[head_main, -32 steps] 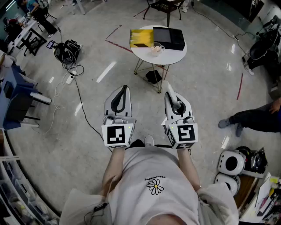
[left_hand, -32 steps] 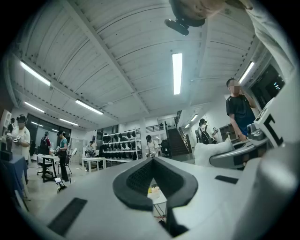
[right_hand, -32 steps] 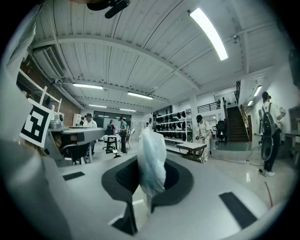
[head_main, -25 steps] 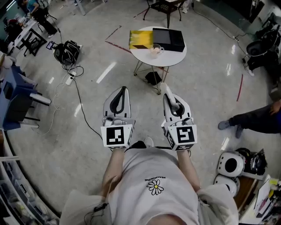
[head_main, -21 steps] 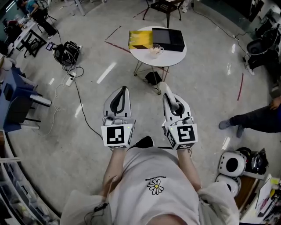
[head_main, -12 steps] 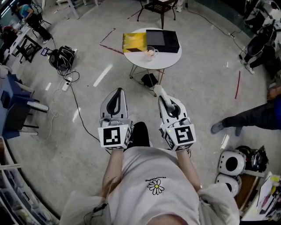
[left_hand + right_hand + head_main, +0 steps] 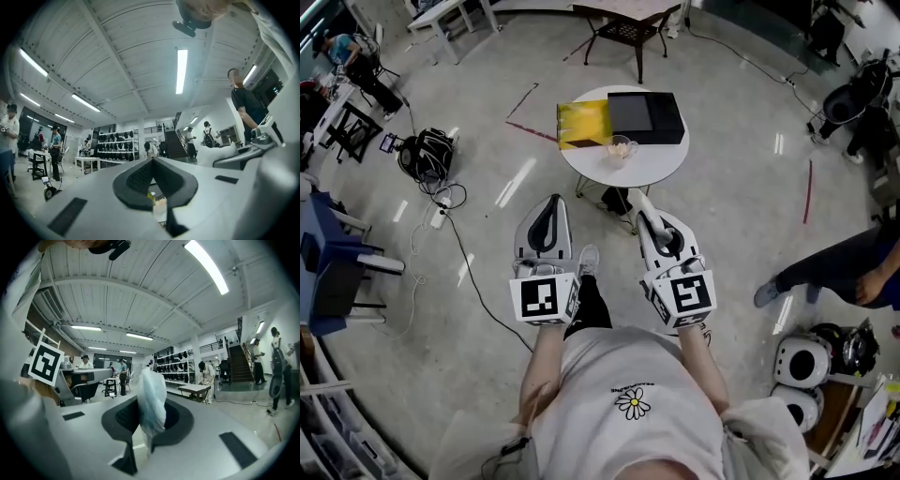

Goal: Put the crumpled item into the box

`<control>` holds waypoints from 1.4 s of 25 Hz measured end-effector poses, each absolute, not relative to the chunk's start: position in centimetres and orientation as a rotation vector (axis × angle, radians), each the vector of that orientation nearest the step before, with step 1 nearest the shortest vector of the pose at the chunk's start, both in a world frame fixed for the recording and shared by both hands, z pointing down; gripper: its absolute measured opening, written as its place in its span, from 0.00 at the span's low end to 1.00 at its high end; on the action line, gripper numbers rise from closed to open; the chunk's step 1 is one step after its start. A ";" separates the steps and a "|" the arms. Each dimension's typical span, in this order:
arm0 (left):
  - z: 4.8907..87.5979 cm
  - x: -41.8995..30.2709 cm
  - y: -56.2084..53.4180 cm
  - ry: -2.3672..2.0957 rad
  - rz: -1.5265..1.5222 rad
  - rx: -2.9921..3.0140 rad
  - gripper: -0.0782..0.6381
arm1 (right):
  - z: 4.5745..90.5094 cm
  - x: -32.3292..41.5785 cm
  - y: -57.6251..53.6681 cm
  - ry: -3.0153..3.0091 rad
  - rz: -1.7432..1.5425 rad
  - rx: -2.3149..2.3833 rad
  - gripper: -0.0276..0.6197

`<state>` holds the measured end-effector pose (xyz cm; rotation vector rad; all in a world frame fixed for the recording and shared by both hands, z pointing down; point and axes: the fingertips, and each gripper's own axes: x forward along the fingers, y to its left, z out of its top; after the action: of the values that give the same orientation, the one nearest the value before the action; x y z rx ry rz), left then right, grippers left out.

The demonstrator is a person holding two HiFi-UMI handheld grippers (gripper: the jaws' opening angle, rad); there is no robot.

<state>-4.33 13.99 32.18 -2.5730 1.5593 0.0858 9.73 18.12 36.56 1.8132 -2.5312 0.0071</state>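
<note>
Moved in: table [image 7: 664, 167] w/ black box [image 7: 645, 116] now just ahead; right gripper [image 7: 643, 212] pinches pale crumpled item [image 7: 151, 401], left gripper [image 7: 551, 202] closed, empty. 1 step left imo: reach + drop.

A round white table [image 7: 649, 167] is stood on the grey floor [image 7: 487, 272], and three things are carried on it. A black box [image 7: 645, 117] is set at 1 o'clock and a flat yellow piece [image 7: 583, 124] at 10 o'clock, edge to edge, while a small cup [image 7: 621, 148] is placed just below the middle, toward 6 o'clock.
</note>
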 end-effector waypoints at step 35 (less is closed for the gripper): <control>32.4 -6.3 -21.5 1.477 0.078 -2.710 0.11 | 36.8 9.5 -16.6 -2.277 0.115 1.973 0.12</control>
<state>-6.31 -21.54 32.38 -2.7102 1.4773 0.0782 9.49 -16.63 36.84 1.9733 -2.2768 0.1152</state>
